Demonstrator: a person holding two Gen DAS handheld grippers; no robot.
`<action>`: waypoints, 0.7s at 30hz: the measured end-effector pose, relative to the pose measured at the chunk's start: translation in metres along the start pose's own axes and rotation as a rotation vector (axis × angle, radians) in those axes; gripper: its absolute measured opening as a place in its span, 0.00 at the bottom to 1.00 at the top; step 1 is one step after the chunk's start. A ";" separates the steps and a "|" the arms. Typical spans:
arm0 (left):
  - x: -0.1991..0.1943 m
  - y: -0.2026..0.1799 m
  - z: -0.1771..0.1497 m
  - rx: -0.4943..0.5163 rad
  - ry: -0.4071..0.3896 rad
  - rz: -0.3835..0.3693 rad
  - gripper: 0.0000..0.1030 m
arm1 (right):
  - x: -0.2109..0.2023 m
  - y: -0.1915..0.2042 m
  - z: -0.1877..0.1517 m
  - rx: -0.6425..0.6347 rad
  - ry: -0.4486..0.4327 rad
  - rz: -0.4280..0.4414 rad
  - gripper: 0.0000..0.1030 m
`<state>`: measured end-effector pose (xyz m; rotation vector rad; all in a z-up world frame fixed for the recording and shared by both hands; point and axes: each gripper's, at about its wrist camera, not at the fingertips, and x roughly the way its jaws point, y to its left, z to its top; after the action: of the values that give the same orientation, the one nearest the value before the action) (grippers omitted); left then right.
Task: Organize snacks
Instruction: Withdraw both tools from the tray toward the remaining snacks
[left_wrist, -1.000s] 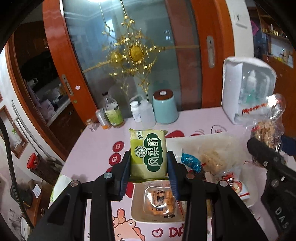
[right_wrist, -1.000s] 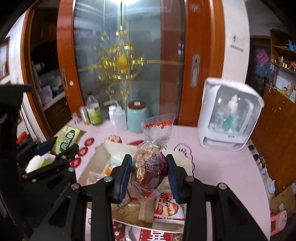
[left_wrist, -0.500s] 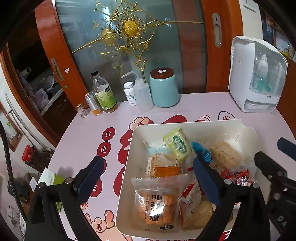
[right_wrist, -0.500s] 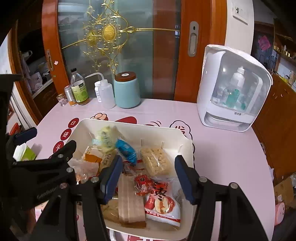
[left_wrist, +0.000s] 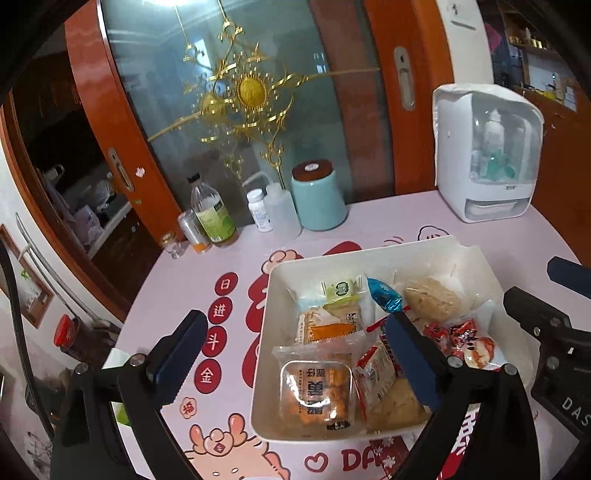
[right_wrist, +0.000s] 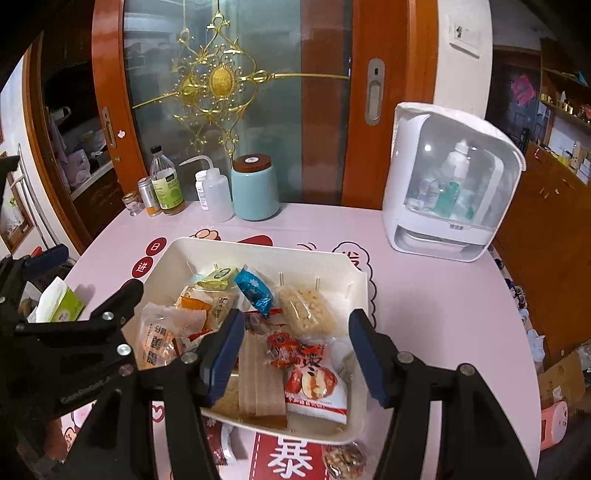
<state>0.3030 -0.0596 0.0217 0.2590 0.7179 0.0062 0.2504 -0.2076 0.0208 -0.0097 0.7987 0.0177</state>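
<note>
Pink table (right_wrist: 424, 306) with a cartoon print all over it, red circles with characters running down the left of the frame and more red print at the bottom edge. Sitting right on it, dead centre, is a cream tray (right_wrist: 354, 284) of snacks. Along the back edge, upper left: a tiny glass jar (right_wrist: 132, 203), a metal can (right_wrist: 147, 195), a green-label bottle (right_wrist: 167, 186), a white squeeze bottle (right_wrist: 218, 197) and a teal canister (right_wrist: 255, 192) with a brown lid. Upper right there's a white domed appliance (right_wrist: 452, 184). A bag of nuts (right_wrist: 345, 461) lies on the table at the bottom of the frame, just below the tray.
</note>
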 end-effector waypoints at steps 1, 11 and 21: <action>-0.007 0.001 -0.001 0.003 -0.007 0.000 0.94 | -0.004 0.000 -0.001 -0.001 -0.005 -0.003 0.58; -0.070 0.016 -0.004 0.010 -0.071 -0.004 0.94 | -0.069 0.002 -0.009 -0.037 -0.100 -0.046 0.58; -0.139 0.023 -0.035 0.050 -0.153 -0.062 0.98 | -0.128 0.008 -0.036 -0.150 -0.190 -0.103 0.60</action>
<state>0.1766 -0.0417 0.0923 0.2819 0.5737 -0.0903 0.1350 -0.2014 0.0875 -0.1888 0.6047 -0.0191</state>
